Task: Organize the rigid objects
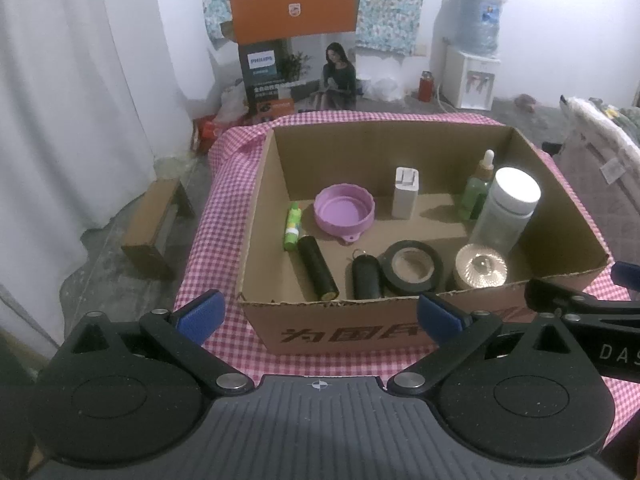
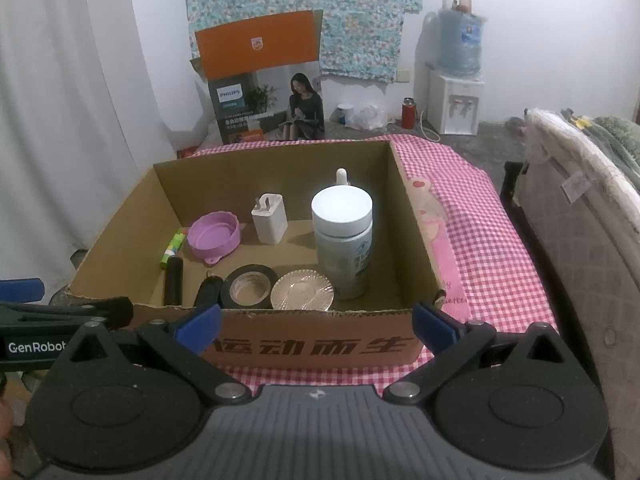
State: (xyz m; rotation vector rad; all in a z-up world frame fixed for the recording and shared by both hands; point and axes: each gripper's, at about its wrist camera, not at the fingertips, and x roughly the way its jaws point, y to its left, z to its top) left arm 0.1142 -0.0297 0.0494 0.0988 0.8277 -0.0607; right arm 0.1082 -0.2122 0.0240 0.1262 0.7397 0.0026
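An open cardboard box (image 1: pixel 344 328) (image 2: pixel 312 348) stands on the pink checked cloth. Inside lie a purple lid (image 1: pixel 345 211) (image 2: pixel 214 236), a white charger (image 1: pixel 406 192) (image 2: pixel 270 218), a green dropper bottle (image 1: pixel 478 190), a white-capped clear bottle (image 1: pixel 506 210) (image 2: pixel 343 236), a black tape roll (image 1: pixel 412 267) (image 2: pixel 250 286), a gold round lid (image 1: pixel 480 266) (image 2: pixel 302 290), a black cylinder (image 1: pixel 318 268), a black key fob (image 1: pixel 366 278) and a green glue stick (image 1: pixel 292 226). My left gripper (image 1: pixel 320 316) and right gripper (image 2: pixel 318 326) hover open and empty before the box's near wall.
The pink checked cloth (image 2: pixel 480 240) covers the table, with a pink plastic bag (image 2: pixel 434 224) right of the box. A Philips carton (image 1: pixel 296 52) stands behind. A water dispenser (image 2: pixel 454 92), a wooden stool (image 1: pixel 156 228) and a padded seat (image 2: pixel 580 208) surround the table.
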